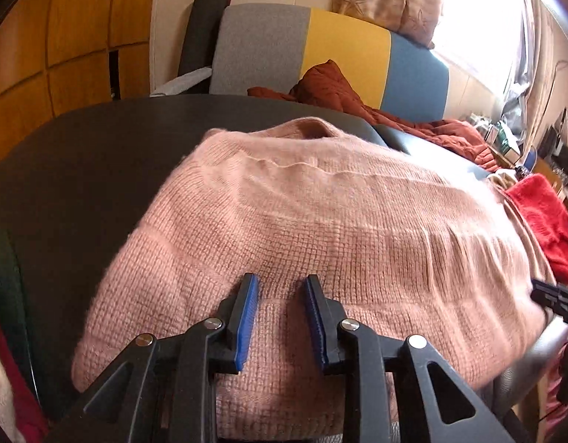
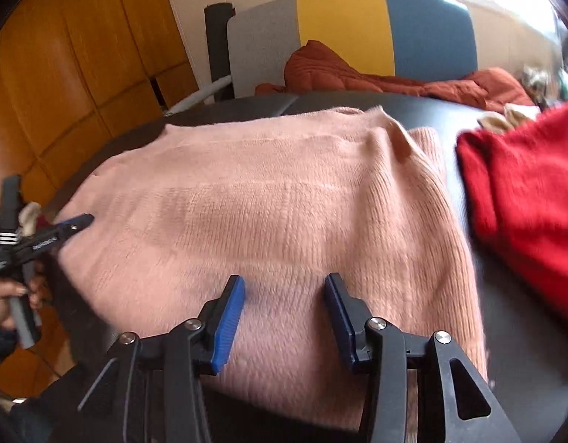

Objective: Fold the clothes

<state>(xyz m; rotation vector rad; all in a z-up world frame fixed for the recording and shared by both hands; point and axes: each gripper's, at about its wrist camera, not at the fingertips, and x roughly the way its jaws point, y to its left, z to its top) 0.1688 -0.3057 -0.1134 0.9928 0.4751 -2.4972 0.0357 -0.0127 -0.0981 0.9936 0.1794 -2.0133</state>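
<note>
— left tool [image 1: 280, 284] first: what is it doing?
— its two blue-padded fingers [image 1: 247, 317] stand apart over the near hem of the pink sweater [image 1: 321, 214], gripping nothing. whether the tips touch the knit i cannot tell.
— and the right tool [image 2: 284, 284]?
— same, spread wide and released, with only fuzzy pink knit showing between the pads. it hovers over the near edge of the sweater, toward its right side.
— can each see the other?
— yes. in the right wrist view the left tool sits at the sweater's left edge, held by the person's left hand [image 2: 7, 295]. in the left wrist view a black tip of the right tool pokes in at the right border.
— where does the sweater lie?
— spread flat on the dark tabletop [image 1: 81, 155], the ribbed band along its right side, its far edge close to the back of the tabletop.
— anything beside it?
— a red garment [image 2: 524, 192] lies on the tabletop just right of the sweater.
— farther back?
— a chair [image 2: 358, 29] with a grey, yellow and blue back, a rust-coloured quilted jacket [image 2: 358, 74] heaped on its seat, and orange wooden panels [image 2: 81, 74] to the left.
</note>
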